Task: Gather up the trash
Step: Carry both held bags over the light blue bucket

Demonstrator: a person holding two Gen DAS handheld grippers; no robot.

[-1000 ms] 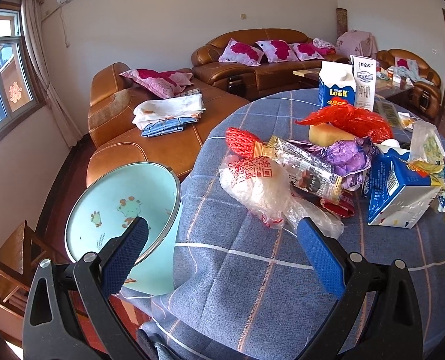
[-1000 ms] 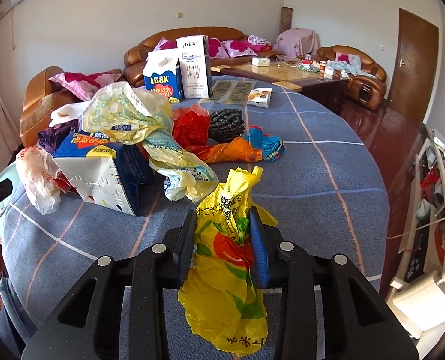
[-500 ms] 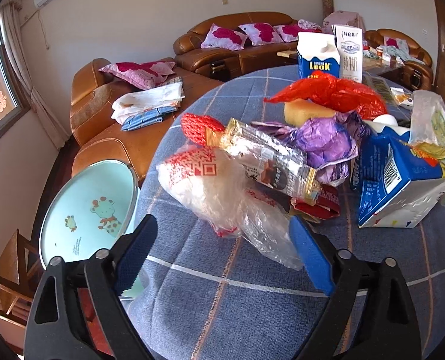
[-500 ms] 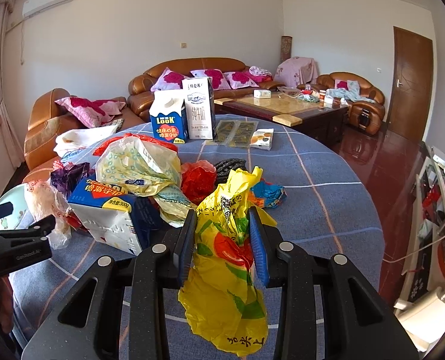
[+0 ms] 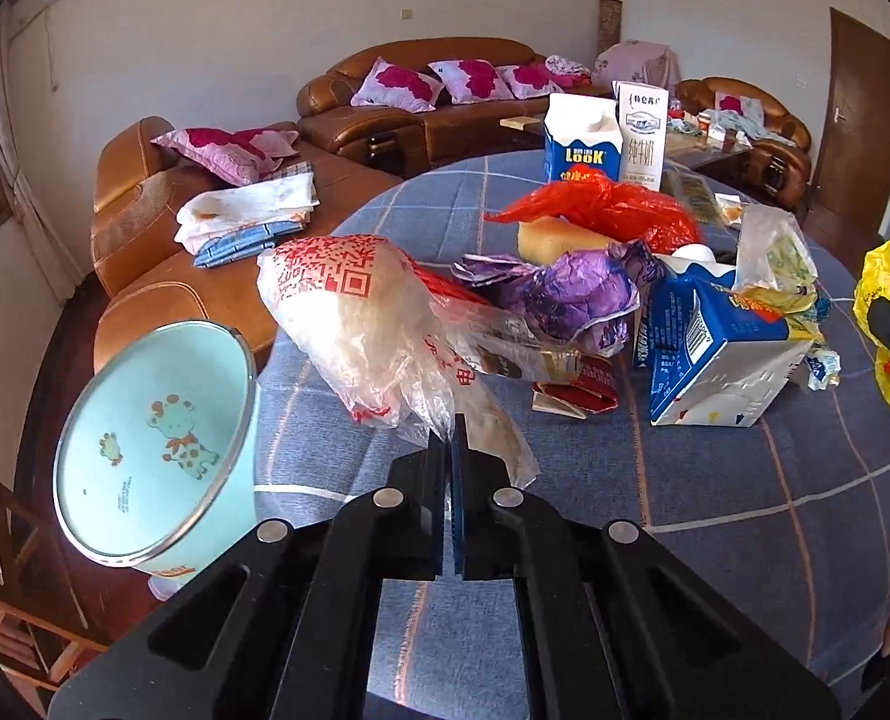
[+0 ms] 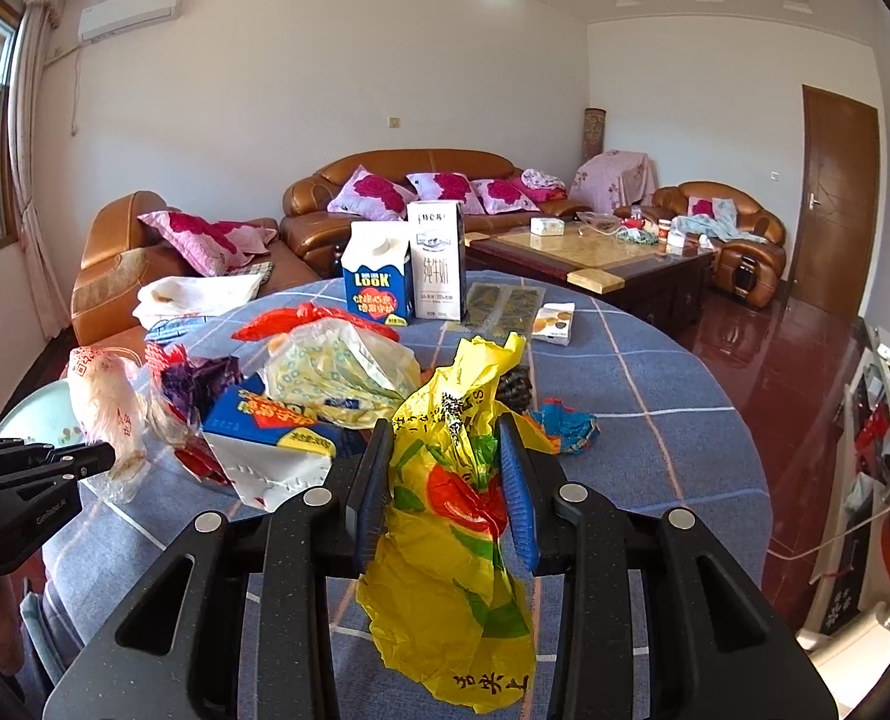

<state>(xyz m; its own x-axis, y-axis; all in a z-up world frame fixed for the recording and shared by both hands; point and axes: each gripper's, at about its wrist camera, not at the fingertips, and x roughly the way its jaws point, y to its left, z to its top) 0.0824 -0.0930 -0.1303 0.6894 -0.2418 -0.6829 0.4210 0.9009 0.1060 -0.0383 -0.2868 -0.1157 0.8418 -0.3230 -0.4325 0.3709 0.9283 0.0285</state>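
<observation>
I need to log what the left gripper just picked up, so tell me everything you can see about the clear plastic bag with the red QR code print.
The clear plastic bag is thin, crinkled film, milky white where it bunches, printed with a red QR code and red characters. The left gripper, whose jaws have just been closing, is shut on its twisted lower end. The bag's bulging body stands up and leans left above the blue checked tablecloth. Its right side overlaps a silvery wrapper. Beyond the table edge stands the pale blue bin.
</observation>
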